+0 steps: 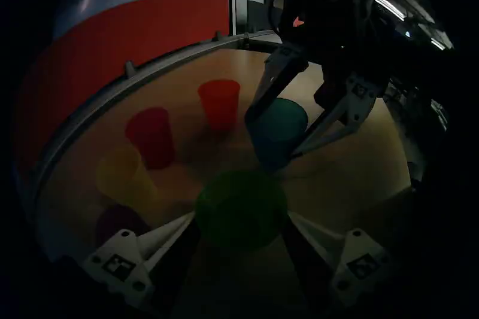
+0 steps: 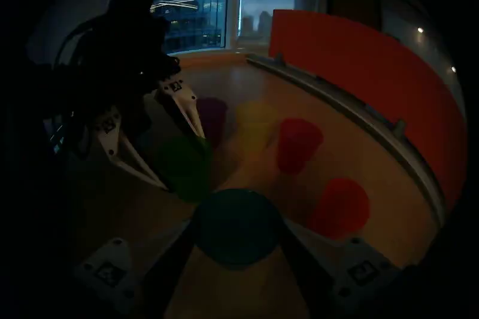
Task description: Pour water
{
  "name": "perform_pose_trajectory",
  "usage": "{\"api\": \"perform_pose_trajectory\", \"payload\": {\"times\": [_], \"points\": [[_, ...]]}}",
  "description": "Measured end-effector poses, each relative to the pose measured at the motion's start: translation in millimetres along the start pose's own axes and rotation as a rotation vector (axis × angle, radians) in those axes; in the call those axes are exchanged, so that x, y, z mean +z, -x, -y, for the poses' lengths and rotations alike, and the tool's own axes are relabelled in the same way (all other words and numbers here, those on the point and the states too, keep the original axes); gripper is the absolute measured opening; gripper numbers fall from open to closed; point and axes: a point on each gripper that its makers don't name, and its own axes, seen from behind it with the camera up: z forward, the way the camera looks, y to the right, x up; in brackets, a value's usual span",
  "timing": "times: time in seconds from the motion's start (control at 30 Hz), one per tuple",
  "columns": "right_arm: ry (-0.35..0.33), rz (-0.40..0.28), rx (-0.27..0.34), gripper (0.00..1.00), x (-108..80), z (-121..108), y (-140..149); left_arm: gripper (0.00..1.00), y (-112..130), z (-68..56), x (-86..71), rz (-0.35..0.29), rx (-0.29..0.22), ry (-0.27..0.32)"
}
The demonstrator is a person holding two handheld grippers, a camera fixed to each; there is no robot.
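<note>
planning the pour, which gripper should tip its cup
Right, tentatively: the right gripper holds the teal cup right beside the green cup in the left gripper; water isn't visible in either.

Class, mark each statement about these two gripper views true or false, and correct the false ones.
1. The left gripper holds a green cup between its fingers. True.
2. The right gripper holds a yellow cup. False: it holds a teal cup. The yellow cup stands on the table.
3. A purple cup stands on the table next to the yellow cup. True.
4. The panel along the table's far edge is blue. False: the panel is red.
</note>
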Motion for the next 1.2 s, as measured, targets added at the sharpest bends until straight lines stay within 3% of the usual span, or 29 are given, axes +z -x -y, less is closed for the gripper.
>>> {"api": "perform_pose_trajectory", "payload": {"times": [0.4, 1.2], "points": [[-0.005, -0.001, 0.002, 0.97, 3.4, 3.6, 3.1, 0.9, 5.0, -1.1, 1.0, 0.019, 0.009, 0.003], [0.003, -0.001, 0.013, 0.98, 4.8, 7.7, 11.7, 0.91, 25.2, 0.0, -12.2, 0.044, -0.009, -0.027]]}}
